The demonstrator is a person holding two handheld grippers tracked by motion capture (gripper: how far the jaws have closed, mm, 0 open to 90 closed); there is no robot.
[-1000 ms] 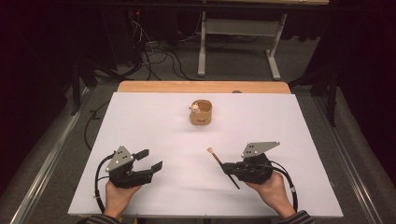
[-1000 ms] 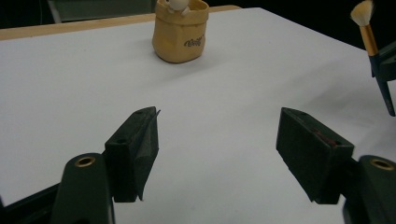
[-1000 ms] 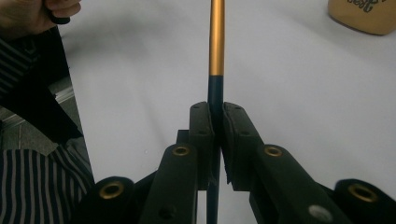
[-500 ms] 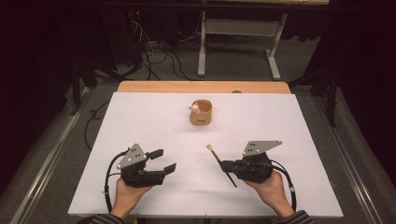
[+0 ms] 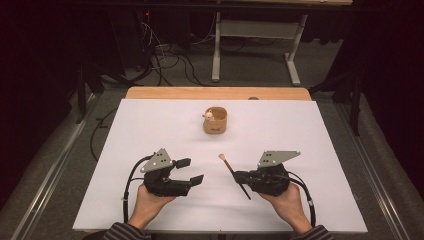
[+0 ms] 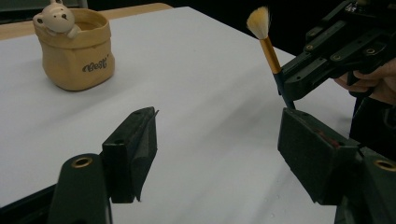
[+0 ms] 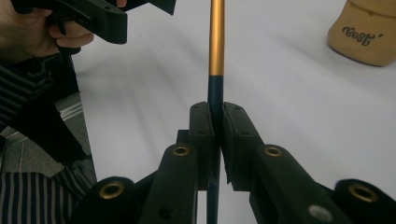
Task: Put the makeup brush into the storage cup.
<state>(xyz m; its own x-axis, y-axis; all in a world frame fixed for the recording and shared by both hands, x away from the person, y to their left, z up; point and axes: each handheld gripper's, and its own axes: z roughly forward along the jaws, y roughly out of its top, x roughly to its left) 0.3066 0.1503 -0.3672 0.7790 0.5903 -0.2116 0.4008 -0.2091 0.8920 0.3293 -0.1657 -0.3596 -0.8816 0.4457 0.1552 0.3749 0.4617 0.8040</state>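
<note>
Brush (image 5: 233, 173) sits pinched by its dark handle in the right hand-held gripper (image 5: 239, 176), tip up, prob. so it can go into the cup (image 5: 215, 121). Left hand-held gripper (image 5: 191, 171) is wide open w/ nothing in it, near the brush. Cup is farther back on the tabletop (image 5: 150, 125), w/ a little bear (image 6: 55, 19) on its rim.

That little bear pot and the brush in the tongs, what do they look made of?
The bear pot looks like glazed ceramic shaped as a crumpled sack: soft sheen, tan colour, printed lettering. It could be resin. The brush has pale, fluffy bristles, hair or synthetic, a shiny gold ferrule that looks metal, and a dark smooth handle, perhaps lacquered wood or plastic, clamped in the right tongs.
</note>
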